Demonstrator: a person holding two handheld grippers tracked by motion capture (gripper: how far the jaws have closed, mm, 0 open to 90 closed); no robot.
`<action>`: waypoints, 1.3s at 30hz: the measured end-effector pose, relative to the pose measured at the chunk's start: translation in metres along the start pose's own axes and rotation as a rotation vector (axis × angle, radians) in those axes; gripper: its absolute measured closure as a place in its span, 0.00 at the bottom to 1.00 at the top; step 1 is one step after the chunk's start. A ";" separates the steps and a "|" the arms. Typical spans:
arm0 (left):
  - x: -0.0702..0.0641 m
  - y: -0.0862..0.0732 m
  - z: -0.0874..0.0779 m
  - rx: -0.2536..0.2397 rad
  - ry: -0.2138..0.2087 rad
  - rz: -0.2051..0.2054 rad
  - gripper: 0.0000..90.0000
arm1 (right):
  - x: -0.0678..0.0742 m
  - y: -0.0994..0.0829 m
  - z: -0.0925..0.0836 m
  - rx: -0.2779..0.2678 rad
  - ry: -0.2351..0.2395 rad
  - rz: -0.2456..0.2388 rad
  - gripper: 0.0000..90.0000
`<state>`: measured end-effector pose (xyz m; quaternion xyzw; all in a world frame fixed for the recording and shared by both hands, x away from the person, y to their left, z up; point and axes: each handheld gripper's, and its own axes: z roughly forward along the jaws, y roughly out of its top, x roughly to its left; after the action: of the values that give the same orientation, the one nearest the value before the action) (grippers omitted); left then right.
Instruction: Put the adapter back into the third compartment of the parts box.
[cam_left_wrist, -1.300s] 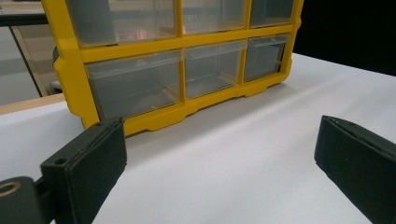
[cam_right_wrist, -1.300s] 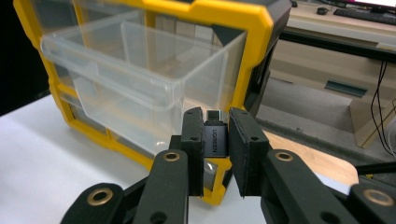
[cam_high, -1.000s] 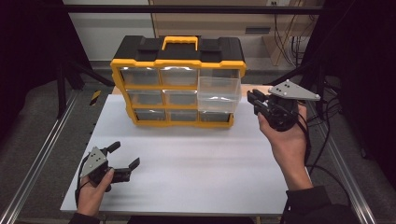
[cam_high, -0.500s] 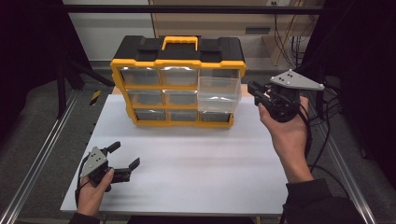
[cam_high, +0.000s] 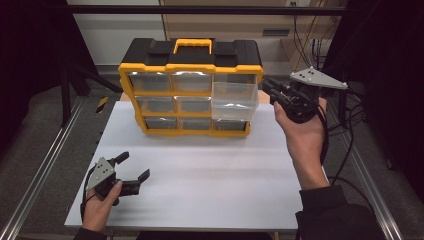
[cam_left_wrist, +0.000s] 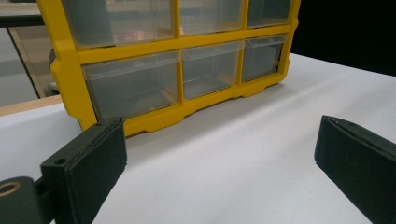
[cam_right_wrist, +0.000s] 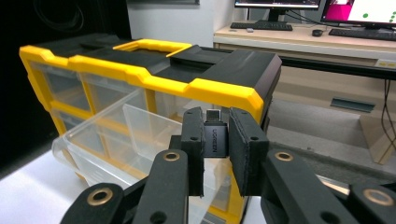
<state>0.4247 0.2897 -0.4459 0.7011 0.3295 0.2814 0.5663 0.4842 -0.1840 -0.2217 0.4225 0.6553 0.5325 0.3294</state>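
A yellow and black organizer (cam_high: 190, 65) with clear drawers stands at the back of the white table top (cam_high: 210, 175). Its right middle drawer (cam_high: 235, 100) is pulled out. My right gripper (cam_high: 270, 87) hovers just right of that drawer, pointing left at it. It is shut on a small black USB adapter (cam_right_wrist: 215, 140), which stands upright between the pads, above the open drawer (cam_right_wrist: 116, 135). My left gripper (cam_high: 134, 165) rests open at the table's front left with nothing between its jaws. In its own view, the left gripper (cam_left_wrist: 219, 154) faces the organizer's bottom drawers (cam_left_wrist: 140, 88).
Metal rails (cam_high: 45, 165) run along both sides of the table. Cables (cam_high: 350, 150) hang at the right behind my right hand. A desk with monitors (cam_right_wrist: 355, 9) stands beyond the organizer. White table surface lies between the organizer and the front edge.
My right hand has lifted slightly and drifted a little away from me with the adapter still gripped. The left gripper has stayed put.
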 end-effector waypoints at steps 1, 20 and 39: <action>0.000 0.000 0.000 0.000 0.001 0.000 0.02 | 0.000 0.000 0.000 -0.002 0.001 0.004 0.85; 0.000 0.000 0.000 -0.003 -0.004 0.000 0.02 | 0.012 0.007 0.013 -0.028 0.018 0.016 0.85; -0.001 0.000 0.000 -0.002 -0.007 0.002 0.02 | 0.028 0.008 0.024 -0.002 0.060 -0.015 0.85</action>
<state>0.4243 0.2892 -0.4457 0.7019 0.3267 0.2798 0.5677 0.4946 -0.1482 -0.2186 0.4013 0.6676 0.5429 0.3139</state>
